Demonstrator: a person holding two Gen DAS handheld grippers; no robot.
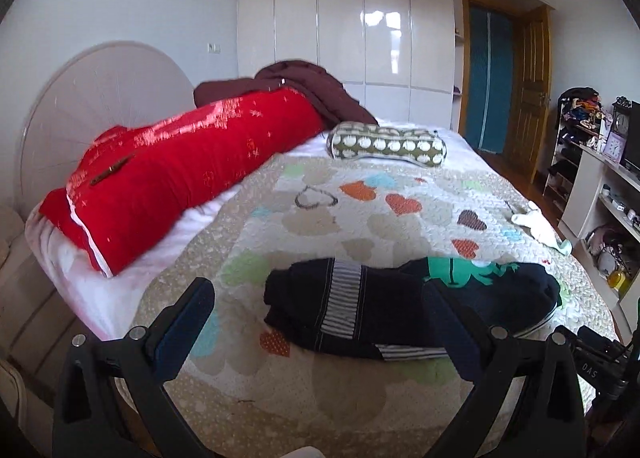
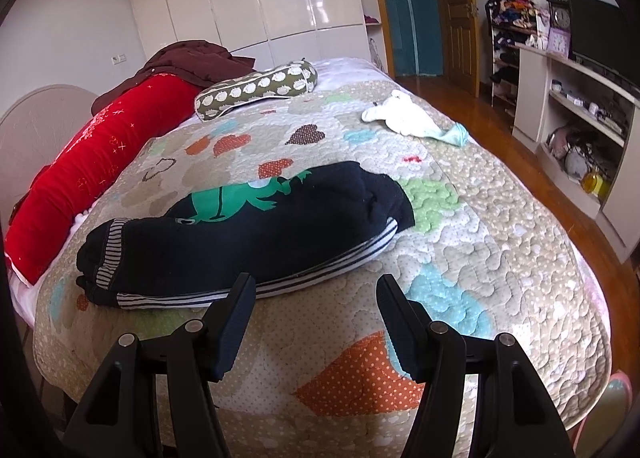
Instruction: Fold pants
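Dark pants (image 2: 240, 234) lie bunched mid-frame on quilt (image 2: 480, 258), prob. laid for folding; left gripper (image 1: 318, 310) & right gripper (image 2: 316, 310) both spread, empty, hovering short of cloth.

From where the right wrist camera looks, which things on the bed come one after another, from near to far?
right gripper → dark pants → white cloth → green dotted bolster → maroon garment.
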